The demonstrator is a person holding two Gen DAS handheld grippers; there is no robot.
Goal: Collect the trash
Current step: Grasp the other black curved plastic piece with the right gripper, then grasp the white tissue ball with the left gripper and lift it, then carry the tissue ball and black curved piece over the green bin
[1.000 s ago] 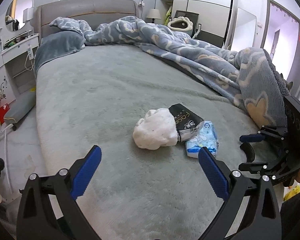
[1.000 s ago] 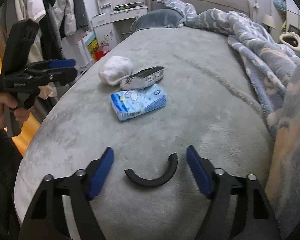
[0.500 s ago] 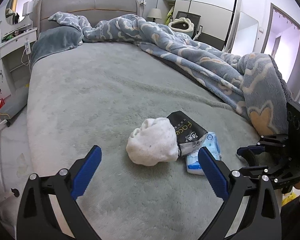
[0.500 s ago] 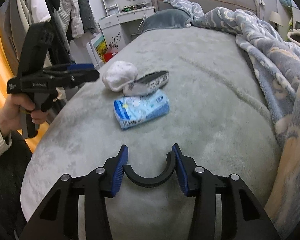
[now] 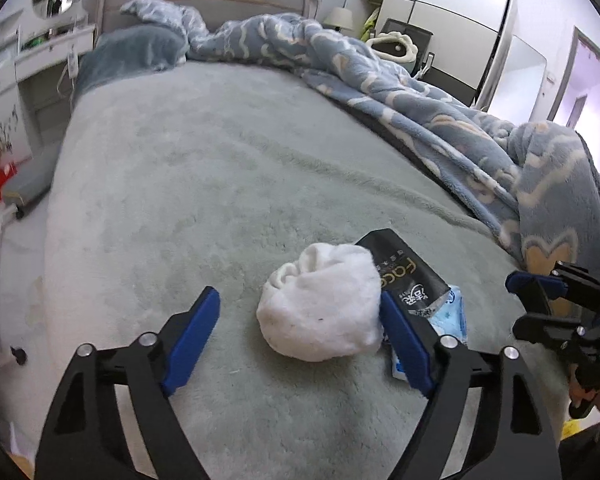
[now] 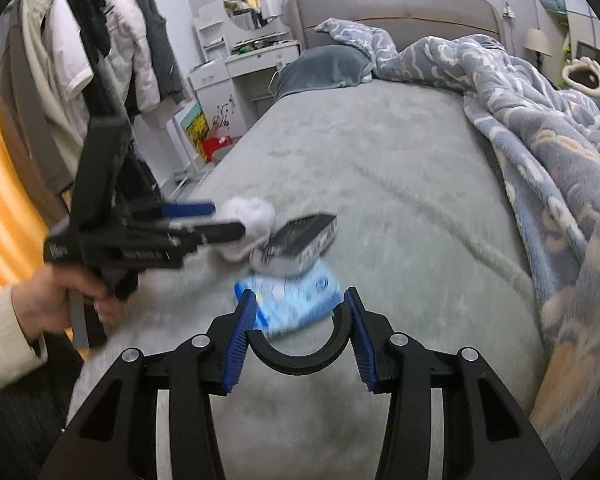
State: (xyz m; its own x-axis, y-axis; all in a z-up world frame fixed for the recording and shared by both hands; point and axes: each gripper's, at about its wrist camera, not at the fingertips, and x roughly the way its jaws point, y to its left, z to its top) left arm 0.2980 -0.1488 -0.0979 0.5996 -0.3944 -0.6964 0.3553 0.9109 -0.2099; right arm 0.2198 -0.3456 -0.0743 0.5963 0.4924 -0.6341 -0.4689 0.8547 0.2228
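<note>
A crumpled white tissue wad (image 5: 320,308) lies on the grey bed cover, between the open fingers of my left gripper (image 5: 296,340). A black packet (image 5: 406,276) leans against it, over a blue-white tissue pack (image 5: 448,318). My right gripper (image 6: 298,332) is shut on a black curved plastic piece (image 6: 300,356), held above the bed just short of the blue pack (image 6: 296,300). The right wrist view shows the left gripper (image 6: 188,220) at the white wad (image 6: 248,220), beside the black packet (image 6: 300,240).
A blue patterned blanket (image 5: 420,112) is heaped along the bed's right side. A grey pillow (image 5: 132,52) lies by the headboard. A white dresser (image 6: 256,64) and hanging clothes (image 6: 92,60) stand left of the bed.
My left gripper has moved forward until its fingers flank the white wad. My right gripper has closed on the black curved piece and lifted it toward the blue pack.
</note>
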